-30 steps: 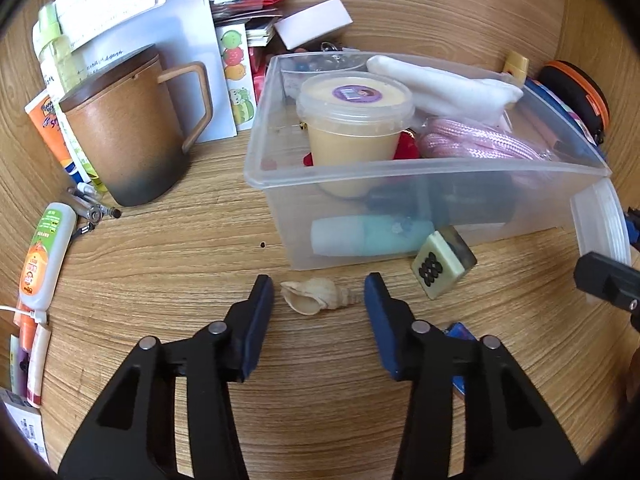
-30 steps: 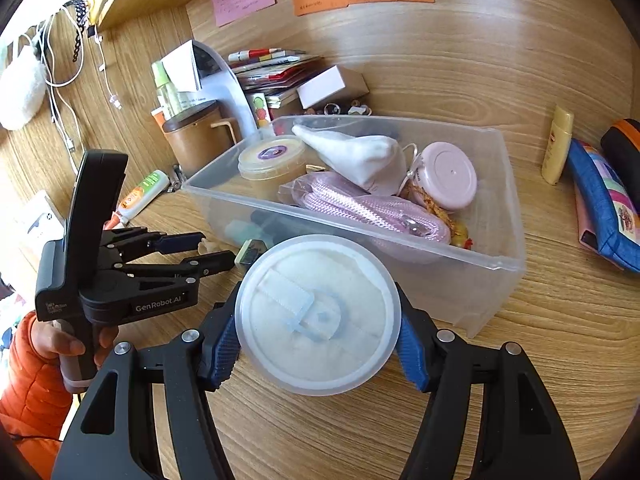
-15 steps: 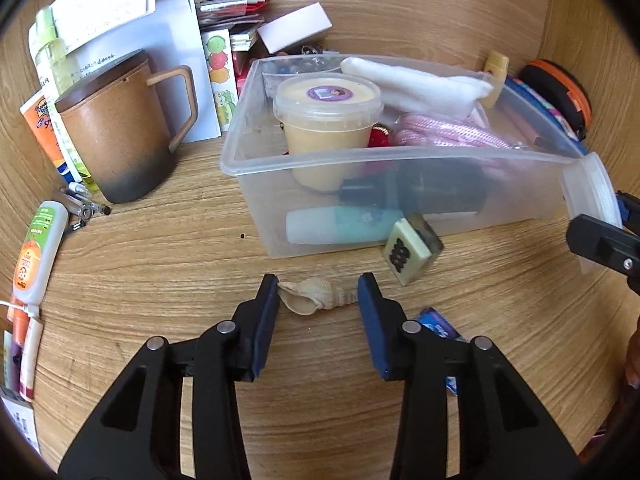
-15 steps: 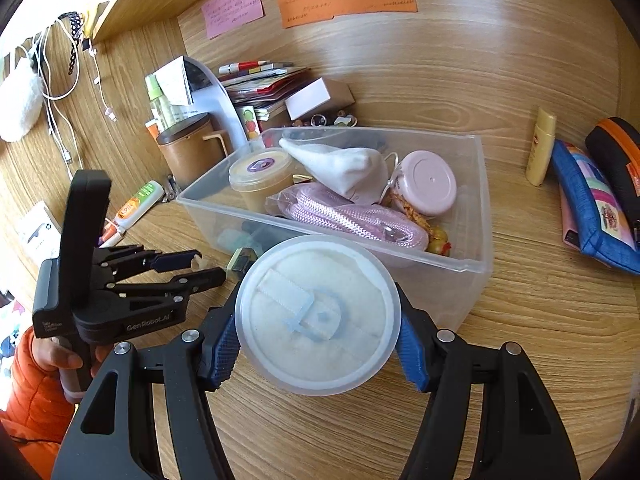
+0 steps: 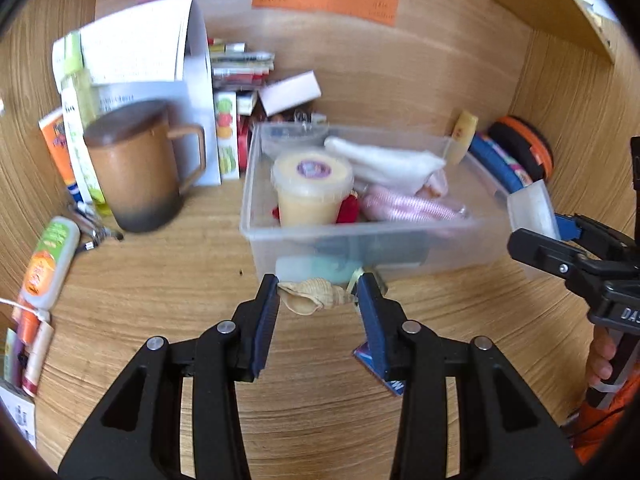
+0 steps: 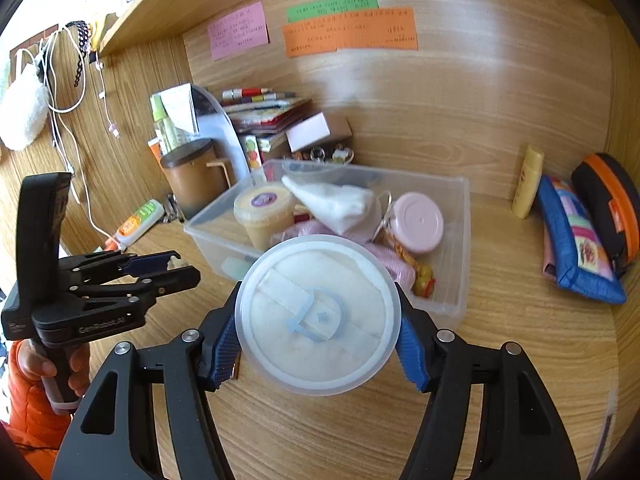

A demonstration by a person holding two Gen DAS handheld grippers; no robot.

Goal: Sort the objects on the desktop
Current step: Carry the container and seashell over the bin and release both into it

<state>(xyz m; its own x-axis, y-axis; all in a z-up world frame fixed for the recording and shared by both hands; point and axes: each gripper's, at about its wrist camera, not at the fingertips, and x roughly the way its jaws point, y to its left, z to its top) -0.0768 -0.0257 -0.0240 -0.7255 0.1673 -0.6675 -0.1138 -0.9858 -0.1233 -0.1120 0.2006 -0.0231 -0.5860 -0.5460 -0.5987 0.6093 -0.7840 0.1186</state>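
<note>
Two hand-held grippers at work over a cluttered wooden desk [image 5: 168, 280]. Left gripper [image 5: 318, 300] has its jaws closed on a small tan seashell [image 5: 316, 294], pads pressing both ends, shell clear of the desktop, just in front of the clear plastic bin [image 5: 360, 240]. Right gripper [image 6: 318, 340] clamps a round clear container [image 6: 318, 314] w/ white padding inside, blue pads tight on both sides, held near the bin's front wall. Bin already holds a lidded yellow tub [image 5: 310, 192], white cloth [image 5: 384, 162], pink cord [image 5: 404, 208], plus a pink-lidded jar [image 6: 418, 222] seen from the right wrist cam. Brown lidded mug [image 5: 136, 168] stands left of the bin; tube w/ orange label [image 5: 46, 268] lies at far left. Blue pouch [image 6: 576, 240] and black-orange case [image 6: 612, 200] rest at right, well apart from the bin. Orange sleeve [image 6: 28, 404] shows behind the left gripper's handle.
</note>
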